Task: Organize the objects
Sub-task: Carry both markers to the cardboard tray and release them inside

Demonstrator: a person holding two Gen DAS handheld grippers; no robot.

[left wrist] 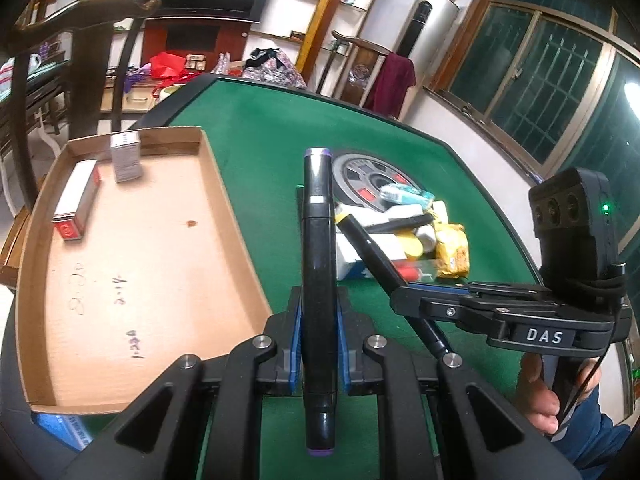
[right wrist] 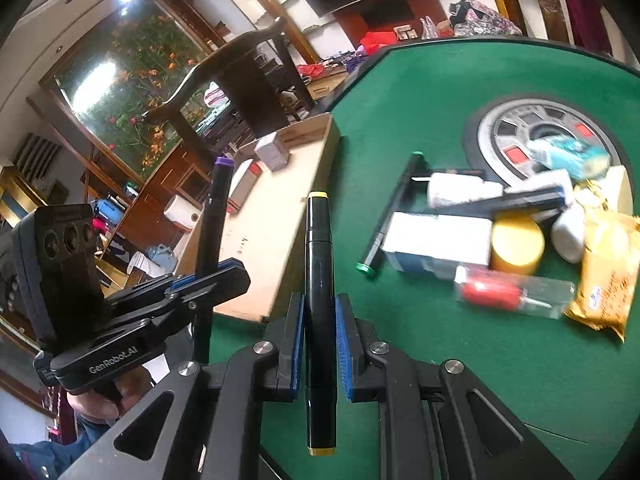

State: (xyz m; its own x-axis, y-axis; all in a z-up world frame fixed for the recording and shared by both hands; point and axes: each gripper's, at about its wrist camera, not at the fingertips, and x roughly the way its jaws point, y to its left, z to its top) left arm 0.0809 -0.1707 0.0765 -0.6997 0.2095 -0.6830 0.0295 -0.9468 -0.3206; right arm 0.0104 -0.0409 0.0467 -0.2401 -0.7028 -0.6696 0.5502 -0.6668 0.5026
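1. So, left gripper (left wrist: 318, 344) clamped on a black marker with purple caps (left wrist: 318, 280), blue pads pinching the barrel near its middle, ends sticking out front and back
2. Same deal on the right gripper (right wrist: 320, 344): jaws narrow, squeezing a black marker with yellow caps (right wrist: 319, 280) about mid-barrel
3. Guessing the mid-barrel grip is for balance, so neither marker tips while carried
4. Both held up off the green table (left wrist: 260, 160), pointing down and forward, looks like mid-carry toward the cardboard tray (left wrist: 140, 248)
5. Tray sits at the left part of the table, already holding a red-and-white box (left wrist: 76, 204) lying down and a small grey box (left wrist: 126, 156) standing at the far wall
6. Loads of bare cardboard in the near half, so plenty of landing room; low walls though, need clearing on the way in
7. Still a pile (right wrist: 500, 232) to the right: white boxes, yellow lid, snack packet, a green-capped marker (right wrist: 390, 212) and more, partly over the round disc (right wrist: 540, 136)
8. Grippers pretty close side by side, so might bump if both go for the tray together
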